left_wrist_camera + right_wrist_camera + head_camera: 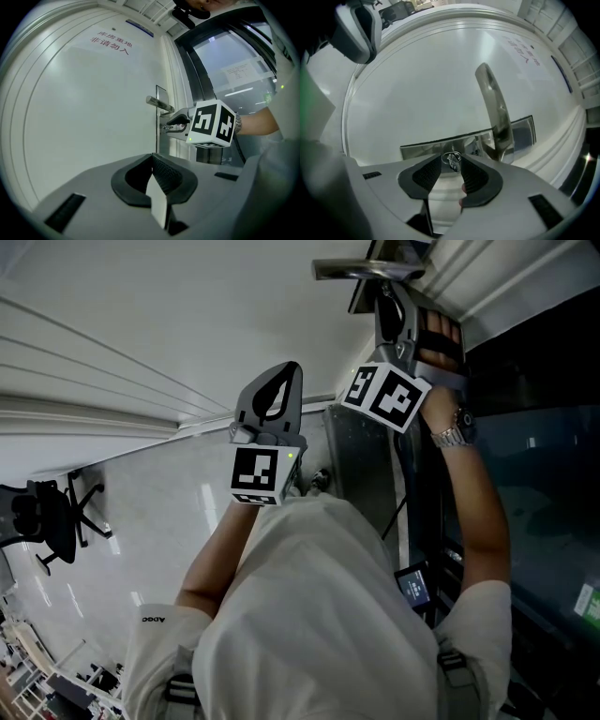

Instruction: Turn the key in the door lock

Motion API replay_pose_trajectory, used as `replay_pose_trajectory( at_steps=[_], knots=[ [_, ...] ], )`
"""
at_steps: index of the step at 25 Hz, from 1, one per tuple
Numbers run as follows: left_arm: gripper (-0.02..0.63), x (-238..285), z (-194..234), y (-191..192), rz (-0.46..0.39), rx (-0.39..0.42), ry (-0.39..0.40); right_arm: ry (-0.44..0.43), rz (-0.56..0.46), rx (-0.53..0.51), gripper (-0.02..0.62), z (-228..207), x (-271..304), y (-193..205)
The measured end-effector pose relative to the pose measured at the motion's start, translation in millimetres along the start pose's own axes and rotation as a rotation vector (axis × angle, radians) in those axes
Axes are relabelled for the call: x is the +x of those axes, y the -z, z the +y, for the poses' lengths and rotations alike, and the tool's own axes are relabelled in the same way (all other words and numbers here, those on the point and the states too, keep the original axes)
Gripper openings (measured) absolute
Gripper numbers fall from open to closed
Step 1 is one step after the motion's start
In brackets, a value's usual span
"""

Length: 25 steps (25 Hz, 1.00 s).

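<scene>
Your right gripper (451,165) is closed on the key (452,158). The key sits in the lock plate (420,150) on the door (84,117), with its metal ring showing right between the jaw tips. The left gripper (151,157) is closed on nothing and held back, well apart from the lock.

What could go wrong from here:
1. The hold looks shallow, out at the jaw tips. If the pads are on the loose ring and not the flat head, the jaws will probably slip round while the key stays put.
2. The handle (494,108) juts out of the same plate, just beside the key. As you roll your wrist, the gripper body may knock it or press it down.
3. A twist that is off the key's own axis, or any pull outward, could bend the key or draw it partly out of the lock.

Room to move:
- The door face away from the frame is bare and flat, so that side is free for the gripper to swing.
- On the other side the frame (174,70) and a dark glass panel (234,70) stand close to your right forearm, so an elbow swing that way is cramped.
- Keep the left gripper where it hangs. It crowds nothing there.
</scene>
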State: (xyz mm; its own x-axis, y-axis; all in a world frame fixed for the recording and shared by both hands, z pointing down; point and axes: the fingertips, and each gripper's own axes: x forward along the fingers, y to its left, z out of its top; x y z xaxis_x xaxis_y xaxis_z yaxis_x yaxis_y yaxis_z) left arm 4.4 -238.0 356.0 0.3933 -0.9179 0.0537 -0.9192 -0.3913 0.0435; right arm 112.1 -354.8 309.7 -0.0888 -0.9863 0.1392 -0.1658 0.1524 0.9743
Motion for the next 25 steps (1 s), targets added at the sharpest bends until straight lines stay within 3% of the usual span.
replay_pose_trajectory(
  at_steps=[5,8,12,15,17,25],
  knots=[
    [0.011,1.9,2.2,2.2,0.004,-0.002,-0.008,0.036,0.015,-0.076,0.13,9.1,4.4,0.7],
    [0.011,3.3,2.6,3.2,0.007,-0.005,-0.008,0.065,0.032,-0.043,0.124,8.4,5.9,1.7],
    [0.011,5.2,3.0,2.9,0.006,-0.008,-0.01,0.126,0.016,0.01,0.023,-4.2,5.5,0.9],
    [0.01,5.9,0.4,3.2,0.007,-0.007,-0.008,0.129,0.003,0.08,0.014,-7.2,4.7,1.1],
    [0.011,6.4,-1.2,2.8,0.007,-0.007,-0.005,0.108,-0.002,0.189,0.014,-8.8,4.1,1.7],
    [0.01,5.0,-0.4,1.8,0.004,-0.007,-0.014,-0.014,-0.032,0.791,0.012,-18.5,2.9,6.4]
  ],
)
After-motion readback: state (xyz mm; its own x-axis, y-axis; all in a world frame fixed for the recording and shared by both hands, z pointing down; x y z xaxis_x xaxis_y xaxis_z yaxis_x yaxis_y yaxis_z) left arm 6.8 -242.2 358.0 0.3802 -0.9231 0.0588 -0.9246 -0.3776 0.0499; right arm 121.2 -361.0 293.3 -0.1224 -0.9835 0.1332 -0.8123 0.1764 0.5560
